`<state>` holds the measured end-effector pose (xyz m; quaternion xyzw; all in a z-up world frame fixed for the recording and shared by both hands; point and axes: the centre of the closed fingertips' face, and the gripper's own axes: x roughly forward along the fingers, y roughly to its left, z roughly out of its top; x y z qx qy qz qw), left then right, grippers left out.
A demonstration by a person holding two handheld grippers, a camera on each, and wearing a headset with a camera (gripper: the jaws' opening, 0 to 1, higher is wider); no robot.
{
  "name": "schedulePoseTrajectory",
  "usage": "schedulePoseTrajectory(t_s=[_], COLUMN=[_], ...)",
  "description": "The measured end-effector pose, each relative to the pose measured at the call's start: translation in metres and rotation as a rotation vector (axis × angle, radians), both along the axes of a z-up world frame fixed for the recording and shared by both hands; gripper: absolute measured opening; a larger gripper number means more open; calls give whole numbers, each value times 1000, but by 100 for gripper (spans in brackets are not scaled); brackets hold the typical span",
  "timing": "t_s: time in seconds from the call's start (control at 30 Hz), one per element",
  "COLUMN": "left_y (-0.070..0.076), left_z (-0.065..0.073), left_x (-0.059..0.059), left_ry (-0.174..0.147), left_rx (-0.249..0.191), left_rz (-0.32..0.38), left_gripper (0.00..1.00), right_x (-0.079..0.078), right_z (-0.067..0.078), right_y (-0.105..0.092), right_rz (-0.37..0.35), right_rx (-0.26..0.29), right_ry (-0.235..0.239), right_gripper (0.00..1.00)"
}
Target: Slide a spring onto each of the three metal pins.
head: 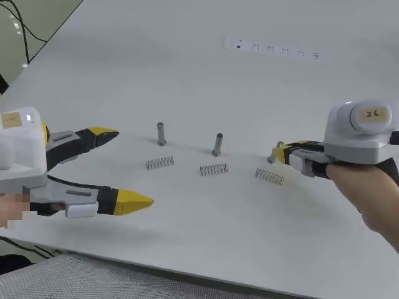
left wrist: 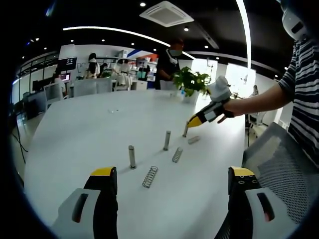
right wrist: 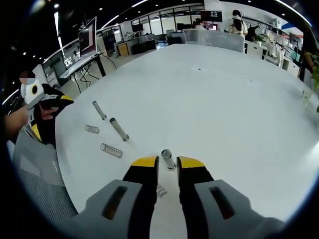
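The opening step seems in hand — no spring is on a pin yet; the left spring [head: 159,162], middle spring [head: 214,169] and right spring [head: 269,176] lie on the white surface [head: 249,93], each just in front of an upright pin. The right tongs [right wrist: 168,163], narrow and empty, sit at the right pin [right wrist: 167,158]; the left tongs [head: 132,167] hover wide and empty, left of the row. Next, one pair likely must pinch a spring by its end and line its bore over a pin top — fine work.
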<state>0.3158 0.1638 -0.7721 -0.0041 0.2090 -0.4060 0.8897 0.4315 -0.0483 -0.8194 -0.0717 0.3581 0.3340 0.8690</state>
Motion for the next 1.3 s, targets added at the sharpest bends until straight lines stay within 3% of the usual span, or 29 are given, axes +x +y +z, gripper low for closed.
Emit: schedulePoseTrajectory(t_s=[0.53,0.97,1.23,1.3], left_y=[0,0,2,3], left_z=[1,1,1,0], left_x=[0,-2,-5,-5], left_ry=[-1,4,6,7], left_rx=[8,11,16,16], left_rz=[-10,-14,-9,-7], left_gripper=[92,92,92,92], right_x=[-6,-30,-41,-45], right_z=[8,7,-2,-5], right_y=[-7,-1,3,3], right_rz=[37,226,384,418], right_rx=[16,-16,-123,-138], right_ry=[-7,4,5,29], right_gripper=[21,21,20,19])
